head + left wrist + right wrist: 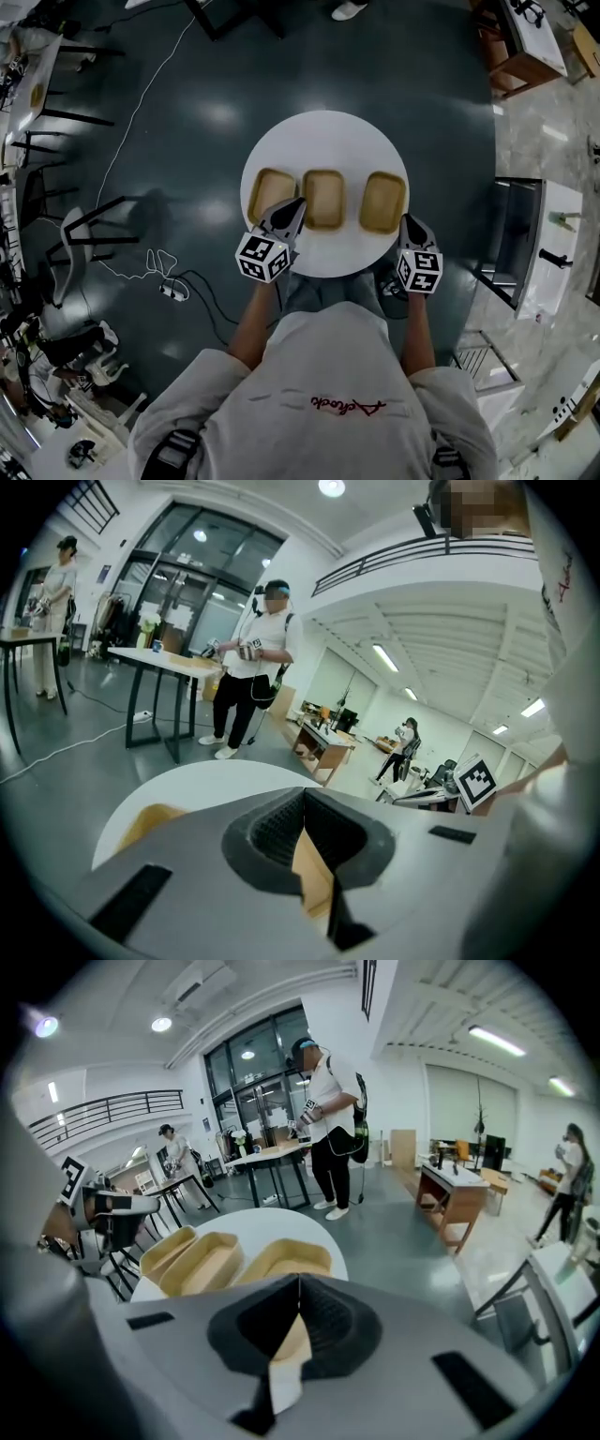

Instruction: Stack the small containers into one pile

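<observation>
Jaws on both of our grippers are pressed together, and neither pair has anything between its pads. In its own view the left gripper shows its two dark ribbed pads meeting along one line, with a strip of tan container wall visible just past them. From the head view we see that the left gripper points at the seam between the left container and the middle container. Its tips overlap their near rims in the picture, and we cannot tell whether they touch. The right gripper is likewise closed tight, and the right container sits directly beyond its tips. In the head view the right gripper lies at the near right edge of the round white table, just beside the right container. All three tan containers stand separately in a row across the tabletop, open side up, none inside another. The left and middle ones are close together and the right one is a little apart. Around the table spreads a dark floor, with a white cable trailing over it at our left. Farther off, a person in a white shirt stands by a long table.
</observation>
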`<state>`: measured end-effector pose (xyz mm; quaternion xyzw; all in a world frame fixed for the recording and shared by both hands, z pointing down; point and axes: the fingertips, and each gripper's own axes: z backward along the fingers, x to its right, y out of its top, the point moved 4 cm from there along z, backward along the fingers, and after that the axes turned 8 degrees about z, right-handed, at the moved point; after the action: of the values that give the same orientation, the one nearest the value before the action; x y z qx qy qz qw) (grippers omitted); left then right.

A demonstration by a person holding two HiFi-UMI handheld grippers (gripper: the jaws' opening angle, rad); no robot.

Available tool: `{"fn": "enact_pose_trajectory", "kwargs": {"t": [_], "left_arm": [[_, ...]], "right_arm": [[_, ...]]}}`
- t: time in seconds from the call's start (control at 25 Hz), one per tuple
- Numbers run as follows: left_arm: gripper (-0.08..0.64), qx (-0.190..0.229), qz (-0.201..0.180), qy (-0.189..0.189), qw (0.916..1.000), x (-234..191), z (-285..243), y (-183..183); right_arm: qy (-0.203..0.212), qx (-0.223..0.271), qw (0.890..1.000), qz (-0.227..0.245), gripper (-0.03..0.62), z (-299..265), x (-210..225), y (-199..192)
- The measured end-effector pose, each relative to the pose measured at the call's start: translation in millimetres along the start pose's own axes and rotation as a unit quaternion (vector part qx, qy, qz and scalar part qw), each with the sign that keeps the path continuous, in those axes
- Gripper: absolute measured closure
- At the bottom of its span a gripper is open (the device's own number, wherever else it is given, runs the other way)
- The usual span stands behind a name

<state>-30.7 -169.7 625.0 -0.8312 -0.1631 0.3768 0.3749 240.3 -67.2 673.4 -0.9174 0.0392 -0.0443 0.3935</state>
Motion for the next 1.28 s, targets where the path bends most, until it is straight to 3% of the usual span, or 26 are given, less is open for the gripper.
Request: {"fn": "enact_pose_trajectory", "kwargs": {"t": [0.32,0.44,0.52,0.92,1.28], "left_arm": [[0.549,-0.015,0.014,-0.002,0.9998,3,-12,-22],[0.549,-0.019,0.016,-0.001,0.9997,3,-16,-27],[0.549,-0.021,0.018,0.001,0.9996,1,-17,-28],[0.549,-0.023,0.020,0.005,0.9995,0,-18,-28],[0.549,-0.017,0.023,0.010,0.9995,-3,-13,-28]], "right_arm": [[-0.006,-0.039,0.998,-0.045,0.568,-16,1,-33],[-0.007,-0.043,0.997,-0.058,0.480,-23,6,-39],[-0.009,-0.047,0.997,-0.064,0.479,-28,8,-41],[-0.017,-0.076,0.993,-0.091,0.485,-54,15,-53],[-0.034,-0.067,0.992,-0.100,0.557,-57,14,-51]]}}
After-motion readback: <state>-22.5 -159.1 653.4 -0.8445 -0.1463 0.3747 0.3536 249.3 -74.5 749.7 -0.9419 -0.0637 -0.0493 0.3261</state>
